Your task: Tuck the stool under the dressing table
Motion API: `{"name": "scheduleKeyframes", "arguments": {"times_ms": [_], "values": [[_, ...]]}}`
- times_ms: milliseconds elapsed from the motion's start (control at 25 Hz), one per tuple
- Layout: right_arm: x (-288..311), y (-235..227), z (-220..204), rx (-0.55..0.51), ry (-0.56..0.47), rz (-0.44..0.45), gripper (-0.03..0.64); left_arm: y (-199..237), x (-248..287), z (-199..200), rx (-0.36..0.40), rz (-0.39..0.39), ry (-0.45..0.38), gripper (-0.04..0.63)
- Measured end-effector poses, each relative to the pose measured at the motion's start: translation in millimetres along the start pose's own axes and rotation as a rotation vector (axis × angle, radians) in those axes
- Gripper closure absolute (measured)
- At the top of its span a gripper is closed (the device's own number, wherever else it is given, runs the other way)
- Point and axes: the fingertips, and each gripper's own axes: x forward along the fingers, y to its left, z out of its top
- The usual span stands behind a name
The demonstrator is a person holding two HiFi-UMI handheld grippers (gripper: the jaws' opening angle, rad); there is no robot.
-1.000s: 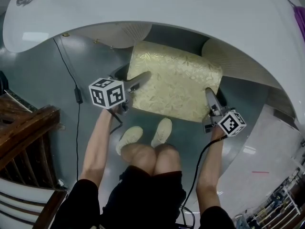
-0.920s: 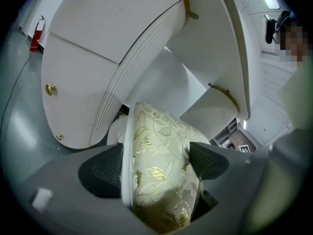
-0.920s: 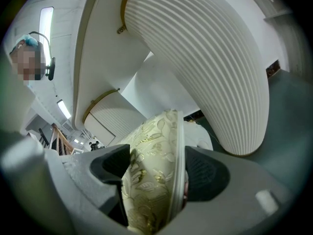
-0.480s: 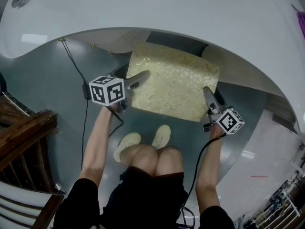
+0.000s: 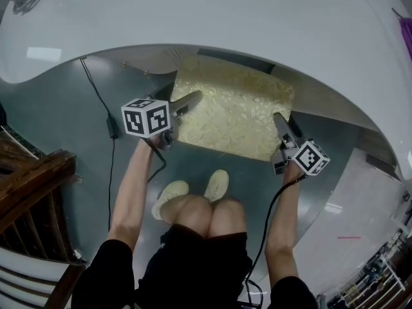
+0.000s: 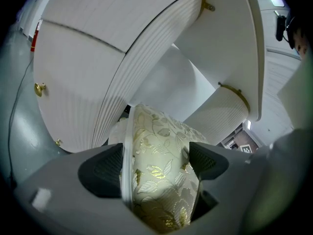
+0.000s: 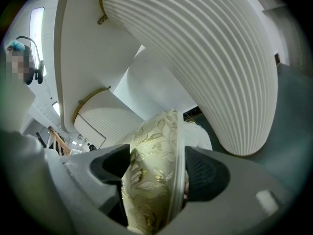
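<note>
The stool (image 5: pixel 235 111) has a gold floral cushion and stands on the grey floor, its far edge just below the rim of the white dressing table (image 5: pixel 225 11). My left gripper (image 5: pixel 187 102) is shut on the cushion's left edge, and my right gripper (image 5: pixel 280 121) on its right edge. In the left gripper view the cushion (image 6: pixel 156 180) fills the gap of the left gripper (image 6: pixel 155 163), white piping against one pad. The right gripper view shows the cushion (image 7: pixel 149 185) clamped the same way in the right gripper (image 7: pixel 156 165). The stool's legs are hidden.
White ribbed pedestals (image 6: pixel 73 82) (image 7: pixel 220 58) flank the knee space under the table. A black cable (image 5: pixel 103 108) runs across the floor at left, near dark wooden furniture (image 5: pixel 32 179). The person's shoes (image 5: pixel 193 188) stand just behind the stool.
The head view has shifted a little, and the table's rim now lies closer over the stool's far edge. Both grippers keep the same hold on the cushion.
</note>
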Motion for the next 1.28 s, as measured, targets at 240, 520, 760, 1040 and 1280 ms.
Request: {"name": "scheduleKeyframes", "arguments": {"times_ms": [240, 520, 760, 1040, 1280], "values": [[-0.2, -3.3, -1.1, 0.006, 0.008, -0.013, 0.259, 0.4, -0.1, -0.5, -0.002, 0.000, 0.000, 0.159], [-6.1, -0.3, 2.6, -0.062, -0.003, -0.108, 0.259, -3.0, -13.4, -0.4, 0.069, 0.073, -0.028, 0.184], [-21.5, 13.4, 3.1, -0.163, 0.028, -0.161, 0.259, -12.2, -32.0, -0.5, 0.063, 0.087, -0.033, 0.198], [-48.1, 63.9, 22.7, -0.270, 0.036, -0.166, 0.261, -46.9, -69.5, 18.7, 0.110, 0.092, -0.045, 0.261], [-75.5, 121.3, 38.6, -0.369, 0.046, -0.185, 0.311, -88.6, -112.6, 38.6, 0.169, 0.107, -0.037, 0.327]]}}
